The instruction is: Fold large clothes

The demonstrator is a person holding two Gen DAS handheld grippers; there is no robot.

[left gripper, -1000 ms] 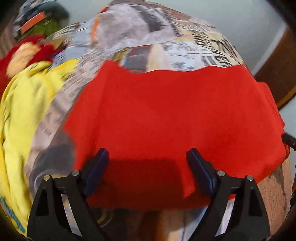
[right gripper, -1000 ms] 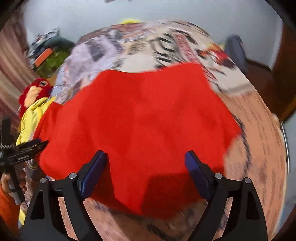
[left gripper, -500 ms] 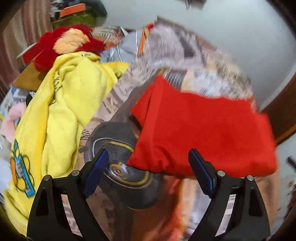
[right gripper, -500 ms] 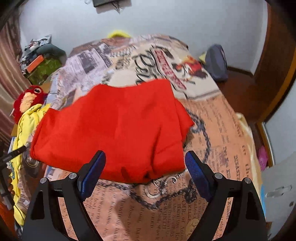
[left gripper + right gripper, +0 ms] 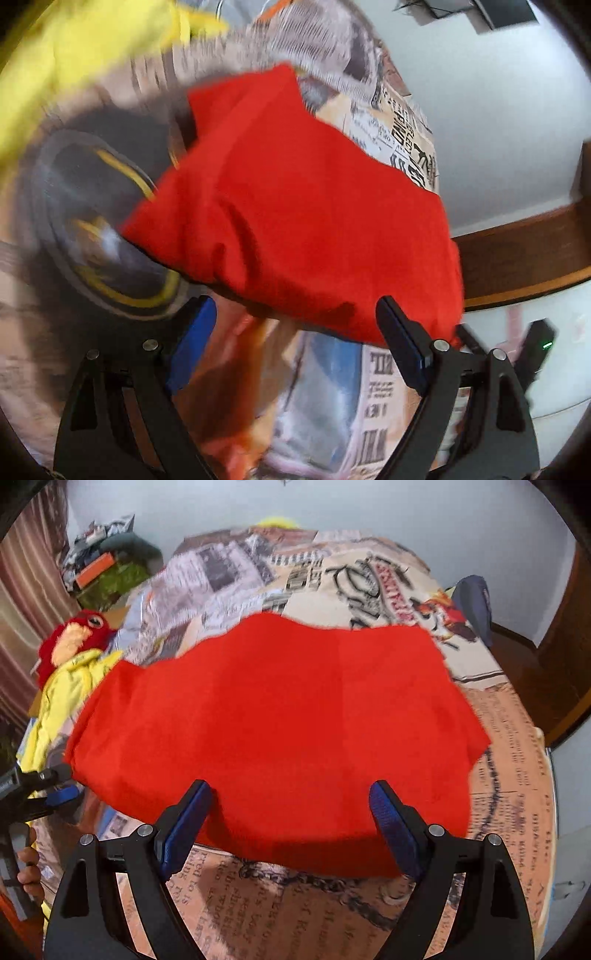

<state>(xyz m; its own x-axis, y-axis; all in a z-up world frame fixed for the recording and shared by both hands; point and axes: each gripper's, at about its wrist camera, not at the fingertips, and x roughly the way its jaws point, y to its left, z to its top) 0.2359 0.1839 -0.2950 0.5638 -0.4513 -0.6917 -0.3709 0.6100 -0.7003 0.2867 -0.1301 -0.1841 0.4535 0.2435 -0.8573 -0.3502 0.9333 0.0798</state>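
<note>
A folded red garment [image 5: 280, 731] lies flat on the bed's printed cover [image 5: 517, 775]. It also shows in the left wrist view [image 5: 303, 221], seen from its left end. My right gripper [image 5: 290, 812] is open and empty, its blue-padded fingers [image 5: 391, 819] over the garment's near edge. My left gripper [image 5: 295, 328] is open and empty at the garment's left side, its right finger [image 5: 402, 339] against the near corner. The left gripper also shows at the left edge of the right wrist view [image 5: 40, 786].
A yellow garment [image 5: 62, 698] and a red plush toy [image 5: 74, 638] lie at the bed's left side. Clutter [image 5: 107, 572] is piled at the far left by a curtain. A dark bag [image 5: 472, 605] sits at the far right. A wooden door frame [image 5: 524, 258] stands beyond the bed.
My left gripper swung left and then turned back toward the garment's left end. My right gripper pulled back, then came close over the near edge again. The garment lies still.
</note>
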